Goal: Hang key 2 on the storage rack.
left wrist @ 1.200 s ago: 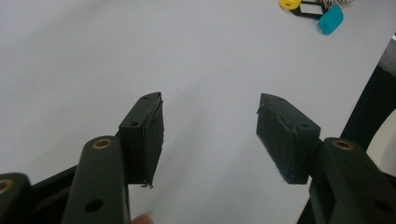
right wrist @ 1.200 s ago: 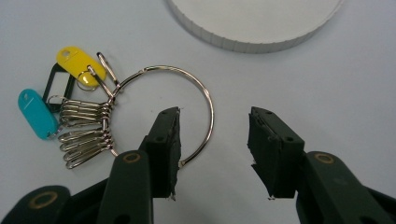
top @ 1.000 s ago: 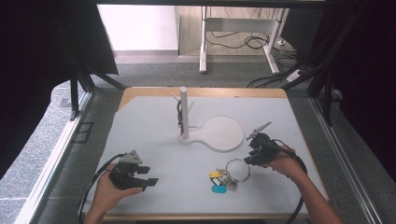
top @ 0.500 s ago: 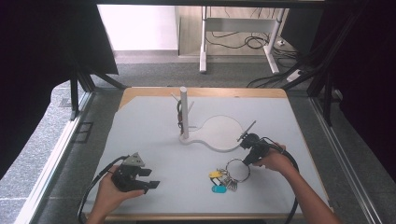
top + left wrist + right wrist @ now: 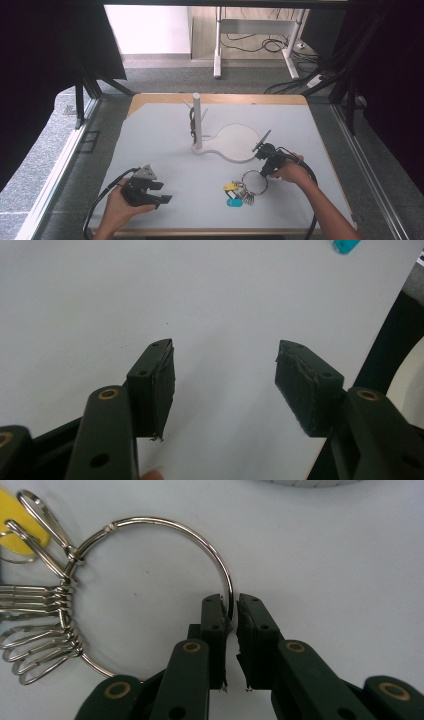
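I'm watching the right gripper point(image 5: 231, 611), its jaws just closing, pinching the wire of the big key ring point(image 5: 165, 530). It's a shiny steel loop lying flat on the white table point(image 5: 150, 135), near the front right, just in front of the round white stand base point(image 5: 235, 142). Smaller clips point(image 5: 35, 645) and a yellow tag point(image 5: 15, 530) are bunching on its far side. My left gripper point(image 5: 225, 375) is hanging released, nothing between its pads.

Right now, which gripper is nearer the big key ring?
Right. The right gripper has its jaws pinched on the key ring wire, on the side away from the keys. The left gripper sits apart from it on the table, jaws open and empty.
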The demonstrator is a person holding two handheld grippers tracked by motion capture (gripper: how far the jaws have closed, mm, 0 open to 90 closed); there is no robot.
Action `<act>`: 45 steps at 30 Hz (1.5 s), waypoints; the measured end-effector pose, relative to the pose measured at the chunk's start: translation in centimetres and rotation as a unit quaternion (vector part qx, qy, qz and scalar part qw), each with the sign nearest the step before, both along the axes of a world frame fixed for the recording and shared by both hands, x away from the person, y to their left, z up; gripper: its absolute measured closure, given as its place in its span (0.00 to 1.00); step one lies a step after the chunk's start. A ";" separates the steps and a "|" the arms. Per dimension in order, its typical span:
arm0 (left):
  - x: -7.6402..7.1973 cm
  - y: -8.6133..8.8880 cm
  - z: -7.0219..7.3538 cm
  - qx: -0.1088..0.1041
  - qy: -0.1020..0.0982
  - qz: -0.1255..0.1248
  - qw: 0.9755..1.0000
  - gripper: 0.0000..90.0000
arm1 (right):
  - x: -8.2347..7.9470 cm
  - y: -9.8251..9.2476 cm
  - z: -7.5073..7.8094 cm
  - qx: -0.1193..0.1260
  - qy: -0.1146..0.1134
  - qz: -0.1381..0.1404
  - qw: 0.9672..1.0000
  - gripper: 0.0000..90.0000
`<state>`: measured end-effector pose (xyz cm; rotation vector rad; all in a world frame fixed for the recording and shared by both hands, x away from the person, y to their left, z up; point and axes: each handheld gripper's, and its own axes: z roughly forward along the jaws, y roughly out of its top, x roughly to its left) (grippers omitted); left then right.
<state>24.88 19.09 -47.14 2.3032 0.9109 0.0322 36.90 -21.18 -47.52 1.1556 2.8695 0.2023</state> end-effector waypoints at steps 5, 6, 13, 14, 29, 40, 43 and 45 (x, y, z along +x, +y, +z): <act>0.1 -0.2 -0.2 0.003 0.004 -0.003 1.000 0.46 | -0.1 0.3 -0.3 -0.009 0.003 0.002 1.000 0.92; 0.1 -0.2 -0.3 0.005 0.003 -0.005 1.000 0.46 | -0.1 0.4 -0.3 -0.009 0.003 -0.001 1.000 0.92; 0.0 -0.3 -0.4 0.006 0.005 -0.006 1.000 0.46 | -0.1 0.7 -0.3 -0.018 0.003 -0.005 1.000 0.95; 0.0 -0.3 -0.4 0.006 0.005 -0.006 1.000 0.46 | -0.1 0.7 -0.3 -0.017 0.005 -0.006 1.000 0.96; 0.0 -0.5 -0.5 0.003 0.010 -0.011 1.000 0.46 | -0.7 -0.3 2.1 0.009 -0.001 -0.010 1.000 0.98; 0.0 -0.6 -0.6 0.004 0.011 -0.012 1.000 0.46 | 0.0 -0.3 -0.3 -0.003 0.026 -0.034 0.999 0.90; 0.0 -0.7 -0.7 0.003 0.014 -0.010 1.000 0.46 | -0.3 0.3 -0.3 -0.021 0.016 -0.033 0.999 0.94; 0.0 -0.8 -0.7 0.002 0.014 -0.010 1.000 0.46 | -0.6 1.0 -0.4 -0.042 0.006 -0.028 0.999 0.96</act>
